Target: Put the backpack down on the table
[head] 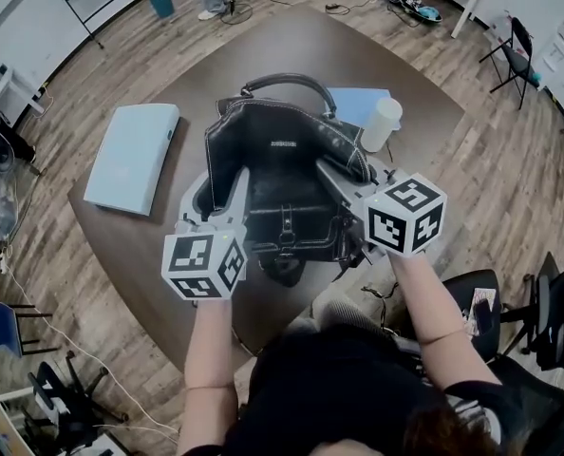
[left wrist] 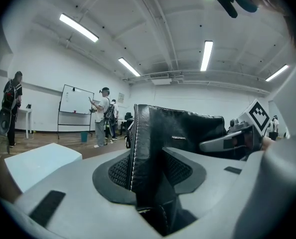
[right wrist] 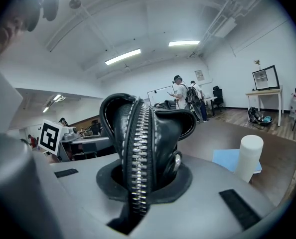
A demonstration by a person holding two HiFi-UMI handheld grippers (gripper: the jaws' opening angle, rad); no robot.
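Held the backpack [head: 282, 188] up over the near side of the table [head: 291, 46], not yet down, with left gripper [head: 209, 196] clamped half-wide on its side and right gripper [head: 344, 183] squeezed nearly closed on its zipper [right wrist: 135, 148]; probably needed lowering flat onto the table next, then letting go.

Bright ceiling strip lights, fisheye-warped edges
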